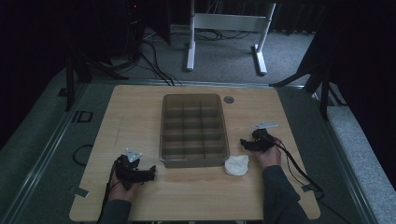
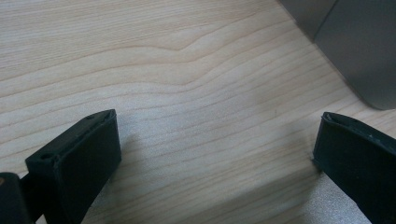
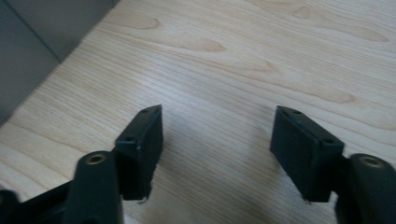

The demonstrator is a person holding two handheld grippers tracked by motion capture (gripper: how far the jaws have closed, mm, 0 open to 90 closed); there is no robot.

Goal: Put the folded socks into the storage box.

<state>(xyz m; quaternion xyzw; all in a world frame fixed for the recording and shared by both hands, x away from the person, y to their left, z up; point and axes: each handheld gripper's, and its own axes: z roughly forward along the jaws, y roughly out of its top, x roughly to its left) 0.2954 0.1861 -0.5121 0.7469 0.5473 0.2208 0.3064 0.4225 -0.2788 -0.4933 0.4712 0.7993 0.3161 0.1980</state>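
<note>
A grey plastic organiser box [image 1: 194,161] with several compartments stands in the middle of the wooden table [image 1: 135,116]. My left gripper [image 1: 152,172] rests on the table at the box's front left corner, jaws wide apart over bare wood [image 2: 215,140]. A corner of the box [image 2: 359,51] shows at the upper right of the left gripper view. My right gripper [image 1: 243,142] lies to the right of the box, open with nothing between its jaws [image 3: 217,140]. The box wall [image 3: 42,37] shows at the upper left of the right gripper view. A white crumpled object [image 1: 236,165] lies at the box's front right corner.
A round grey grommet [image 1: 228,100] sits in the tabletop behind the box. Black cables [image 1: 299,168] trail from the right gripper over the table's right side. A white desk frame [image 1: 224,32] stands on the carpet beyond the table.
</note>
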